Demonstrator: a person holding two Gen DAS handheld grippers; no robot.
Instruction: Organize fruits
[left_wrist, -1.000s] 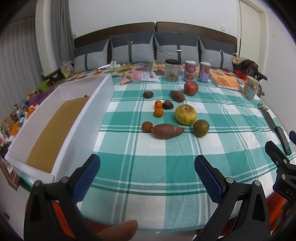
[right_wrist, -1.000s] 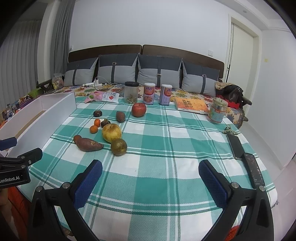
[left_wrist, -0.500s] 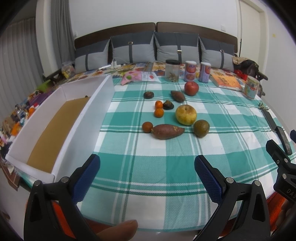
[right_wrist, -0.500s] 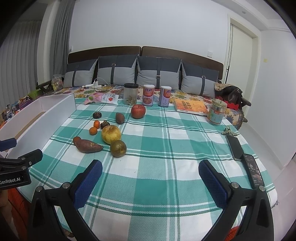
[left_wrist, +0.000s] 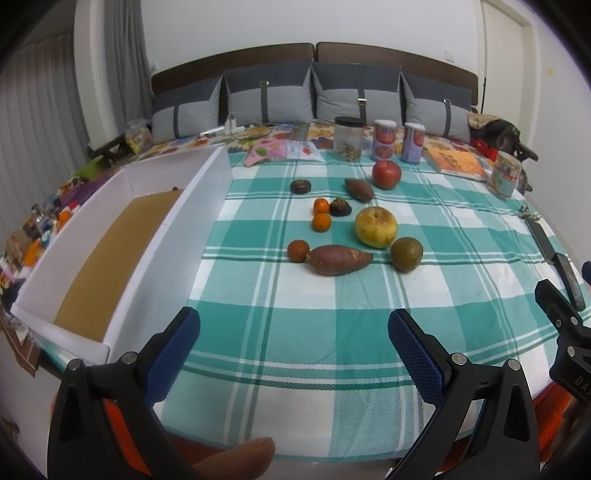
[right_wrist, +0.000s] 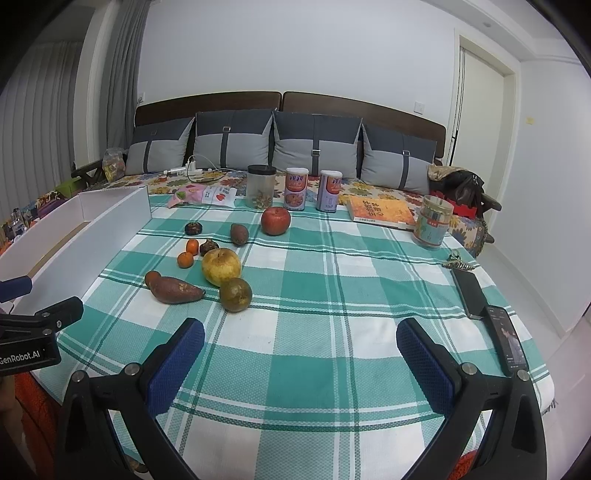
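Observation:
Fruits lie grouped on the green checked cloth: a red apple (left_wrist: 386, 174), a yellow pear (left_wrist: 375, 226), a green-brown citrus (left_wrist: 406, 254), a sweet potato (left_wrist: 339, 259), a smaller one (left_wrist: 359, 189), several small oranges (left_wrist: 321, 222) and dark mangosteens (left_wrist: 340, 206). A white open box (left_wrist: 110, 236) with a brown floor stands to their left. My left gripper (left_wrist: 293, 332) is open and empty near the front edge. My right gripper (right_wrist: 300, 341) is open and empty, to the right of the left one. The same fruits show in the right wrist view, the pear (right_wrist: 221, 266) among them.
Behind the fruits stand a clear jar (left_wrist: 347, 139), two cans (left_wrist: 399, 141), a book (left_wrist: 456, 164) and a patterned tin (left_wrist: 504, 180). Two phones (right_wrist: 487, 314) and a hair clip (right_wrist: 458, 260) lie at the right edge. Cushions line the back.
Both grippers have shifted very slightly; the fruits have not moved and both grippers stay open.

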